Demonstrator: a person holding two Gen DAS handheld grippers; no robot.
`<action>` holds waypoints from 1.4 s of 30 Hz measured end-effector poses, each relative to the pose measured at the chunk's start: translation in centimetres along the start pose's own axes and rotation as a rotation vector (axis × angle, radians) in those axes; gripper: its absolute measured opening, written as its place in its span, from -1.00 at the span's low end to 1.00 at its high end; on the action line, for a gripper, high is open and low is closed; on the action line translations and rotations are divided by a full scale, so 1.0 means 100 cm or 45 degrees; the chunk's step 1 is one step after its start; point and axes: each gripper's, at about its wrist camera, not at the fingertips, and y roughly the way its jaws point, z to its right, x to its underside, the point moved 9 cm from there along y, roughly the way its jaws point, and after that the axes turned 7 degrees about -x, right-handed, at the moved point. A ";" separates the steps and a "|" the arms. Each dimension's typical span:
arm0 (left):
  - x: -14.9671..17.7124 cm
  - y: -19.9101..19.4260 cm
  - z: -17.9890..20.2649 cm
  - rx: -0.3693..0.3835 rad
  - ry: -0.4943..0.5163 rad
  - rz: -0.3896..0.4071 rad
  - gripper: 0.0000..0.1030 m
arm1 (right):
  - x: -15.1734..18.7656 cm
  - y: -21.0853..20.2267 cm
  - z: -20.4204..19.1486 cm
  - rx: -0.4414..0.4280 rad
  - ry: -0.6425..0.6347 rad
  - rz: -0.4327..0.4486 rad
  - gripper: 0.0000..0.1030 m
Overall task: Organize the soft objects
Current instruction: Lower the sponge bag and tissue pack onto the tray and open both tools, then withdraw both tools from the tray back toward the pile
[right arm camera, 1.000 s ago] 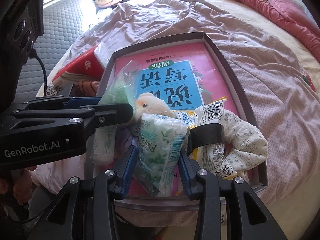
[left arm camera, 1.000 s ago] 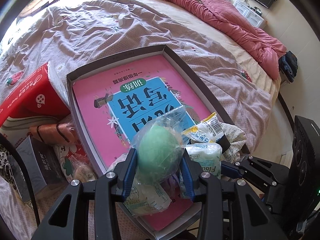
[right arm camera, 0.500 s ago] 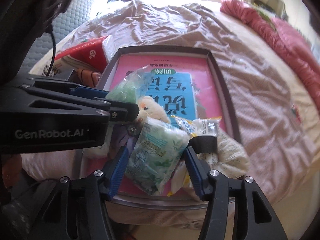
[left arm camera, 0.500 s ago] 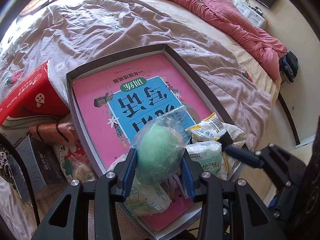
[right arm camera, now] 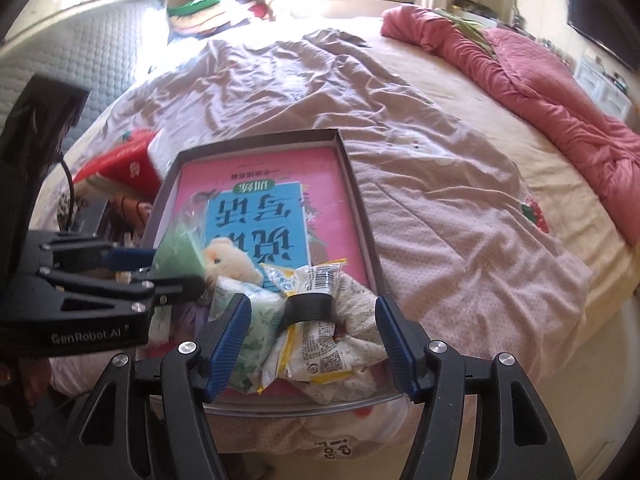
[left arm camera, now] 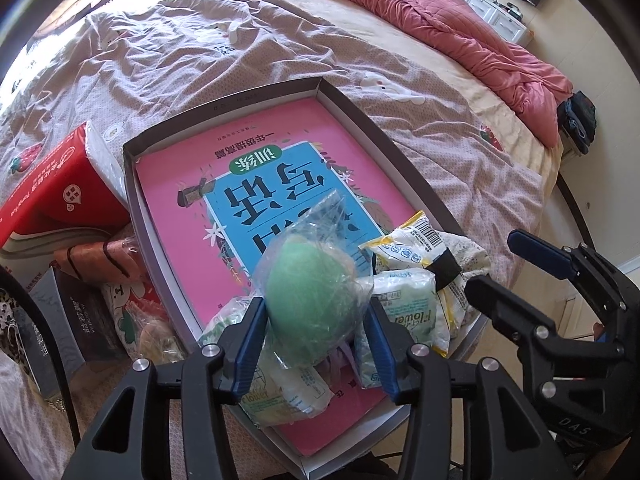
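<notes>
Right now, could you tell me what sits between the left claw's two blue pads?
A green ball in a clear plastic bag sits between the left claw pads, above the tray; the left wrist view shows it.

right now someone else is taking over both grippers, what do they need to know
Left gripper: jaws just eased a little, bagged green sponge between the pads, above the box.
Right gripper: jaws just opened, nothing gripped; the Flower tissue pack lies in the box.
Done: tissue packs, snack packet and plush toy are in the box.
Left: put down the sponge; red tissue pack sits outside.
</notes>
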 end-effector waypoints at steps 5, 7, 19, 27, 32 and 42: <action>0.002 -0.003 0.000 0.019 -0.006 -0.001 0.02 | -0.002 -0.005 0.000 -0.002 0.011 0.020 0.29; 0.004 -0.005 -0.001 0.032 -0.021 -0.001 0.02 | -0.003 -0.006 0.000 -0.004 0.018 0.026 0.29; 0.024 -0.013 0.021 0.119 0.041 -0.016 0.03 | -0.008 -0.019 0.009 -0.001 0.082 0.077 0.29; 0.035 -0.017 0.022 0.119 0.037 -0.017 0.03 | -0.008 -0.023 0.010 -0.008 0.097 0.089 0.29; 0.038 -0.023 0.019 0.114 0.031 0.002 0.03 | -0.008 -0.025 0.007 -0.015 0.095 0.092 0.30; 0.048 -0.029 0.013 0.087 0.026 0.018 0.03 | -0.008 -0.029 -0.001 -0.020 0.080 0.098 0.30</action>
